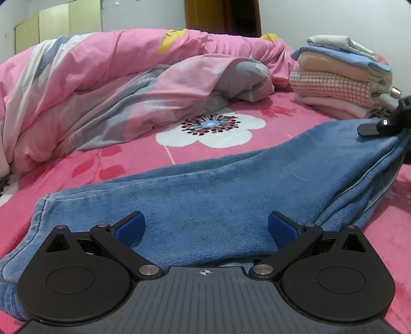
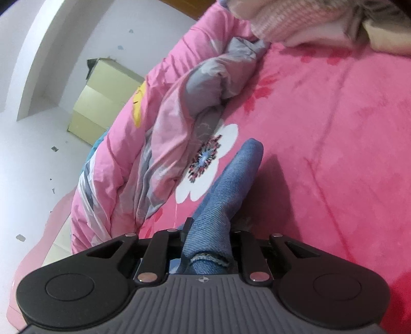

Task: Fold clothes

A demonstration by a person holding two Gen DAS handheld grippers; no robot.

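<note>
Pink floral bed (image 1: 295, 123), blue jeans (image 1: 218, 185) laid across.
Left gripper (image 1: 206, 226) spread over jeans; right gripper (image 2: 208, 239) pinching jeans fold, folded stack (image 1: 339, 77) beyond.

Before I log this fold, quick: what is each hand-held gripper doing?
Left hand-held gripper: open, over the jeans, gripping nothing.
Right hand-held gripper: closed on the jeans.

folded pile (image 2: 321, 23) cropped at top edge, jeans (image 2: 208, 246) hem behind tool
</note>
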